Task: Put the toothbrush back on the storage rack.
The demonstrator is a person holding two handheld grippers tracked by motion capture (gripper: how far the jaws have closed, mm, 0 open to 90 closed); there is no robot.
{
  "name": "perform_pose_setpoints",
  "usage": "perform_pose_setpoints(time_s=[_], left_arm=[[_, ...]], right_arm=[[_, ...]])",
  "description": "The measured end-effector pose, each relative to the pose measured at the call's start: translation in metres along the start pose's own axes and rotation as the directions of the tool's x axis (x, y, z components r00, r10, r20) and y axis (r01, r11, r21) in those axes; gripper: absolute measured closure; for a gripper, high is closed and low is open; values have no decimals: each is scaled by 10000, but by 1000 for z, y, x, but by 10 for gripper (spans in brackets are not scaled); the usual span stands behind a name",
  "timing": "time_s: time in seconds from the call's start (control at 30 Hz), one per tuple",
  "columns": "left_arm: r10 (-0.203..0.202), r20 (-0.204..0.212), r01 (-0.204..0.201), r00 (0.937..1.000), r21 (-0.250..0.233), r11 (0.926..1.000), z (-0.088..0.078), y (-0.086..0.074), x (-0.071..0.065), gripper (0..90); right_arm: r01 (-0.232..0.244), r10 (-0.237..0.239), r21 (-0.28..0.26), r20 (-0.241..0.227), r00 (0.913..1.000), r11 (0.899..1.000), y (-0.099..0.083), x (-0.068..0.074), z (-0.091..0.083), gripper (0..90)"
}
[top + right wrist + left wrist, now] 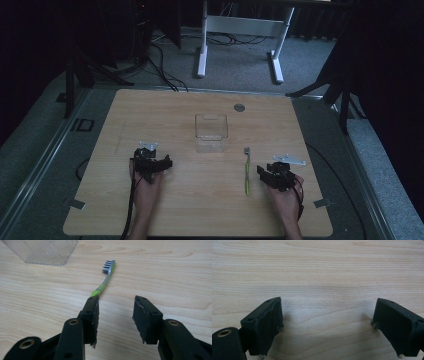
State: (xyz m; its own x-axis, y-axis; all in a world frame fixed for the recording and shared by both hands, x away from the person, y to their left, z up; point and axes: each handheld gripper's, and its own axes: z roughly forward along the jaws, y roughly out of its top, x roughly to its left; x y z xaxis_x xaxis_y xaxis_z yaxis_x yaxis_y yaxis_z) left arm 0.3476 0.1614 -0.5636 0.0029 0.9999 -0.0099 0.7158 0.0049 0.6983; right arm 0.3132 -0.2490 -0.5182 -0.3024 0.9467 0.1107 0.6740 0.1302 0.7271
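1. Tongs: I see my left tongs [151,162] and right tongs [276,174] both gaping, empty.
2. Toothbrush [247,171] lies on the counter [200,210], just right of the clear box [211,131], untouched.

Left hand-held gripper [151,161], right hand-held gripper [276,175]: jaws apart.

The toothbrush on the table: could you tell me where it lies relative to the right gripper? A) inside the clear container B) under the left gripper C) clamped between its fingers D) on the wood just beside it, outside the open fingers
D: the toothbrush lies flat on the table, running past the outside of one finger of the open right gripper, and clear of the clear container.
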Motion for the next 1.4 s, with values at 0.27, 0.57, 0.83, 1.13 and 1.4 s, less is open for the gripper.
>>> perform_pose_setpoints(time_s=[0.27,0.57,0.83,1.13,1.4], left_arm=[[0,-1,0,10000,-1,10000,0,0,0,95],[-1,1,1,10000,0,10000,0,0,0,95],[-1,-1,1,10000,0,10000,0,0,0,95],[-2,0,2,10000,-2,10000,0,0,0,95],[-1,-1,1,10000,-1,10000,0,0,0,95]], right_arm=[[-116,119,305,-117,9999,9995,8,2,0,620],[120,-96,738,-326,9994,9972,24,17,6,617],[128,-85,1228,-355,9993,9924,35,19,13,630],[447,-414,2118,-200,9989,9763,49,25,29,650],[31,-74,2708,152,9999,9626,59,28,36,693]])
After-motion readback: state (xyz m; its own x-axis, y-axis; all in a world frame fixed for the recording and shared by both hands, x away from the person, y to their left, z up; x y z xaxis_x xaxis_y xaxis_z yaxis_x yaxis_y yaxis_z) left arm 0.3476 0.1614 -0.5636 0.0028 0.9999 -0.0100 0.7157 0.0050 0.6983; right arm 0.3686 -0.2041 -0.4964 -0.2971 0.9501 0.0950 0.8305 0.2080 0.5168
